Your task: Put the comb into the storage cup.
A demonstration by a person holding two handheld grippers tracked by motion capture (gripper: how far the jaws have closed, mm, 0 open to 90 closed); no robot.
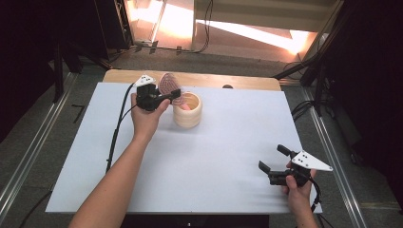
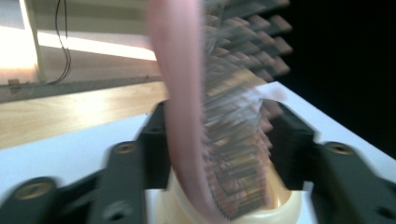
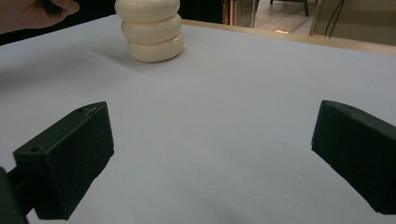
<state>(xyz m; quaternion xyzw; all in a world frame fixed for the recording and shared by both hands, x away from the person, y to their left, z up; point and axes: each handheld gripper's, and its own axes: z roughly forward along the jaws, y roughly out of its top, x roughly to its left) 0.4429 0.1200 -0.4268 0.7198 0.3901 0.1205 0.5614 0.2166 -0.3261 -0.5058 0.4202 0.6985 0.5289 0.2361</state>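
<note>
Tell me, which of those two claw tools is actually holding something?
The left gripper, by the cream ribbed cup: its jaws clamp a pink bristled brush. The right gripper is open with nothing between its jaws.

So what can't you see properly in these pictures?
- Inside of the cream holder: in the high view the pink brush and left tool cover part of the opening, with something pinkish inside too small to name.
- Brush bristles: blurred in the left gripper view.
- The brush's lower end: hidden inside the holder.
- Holder's top: cut off by the upper edge in the right gripper view.
</note>
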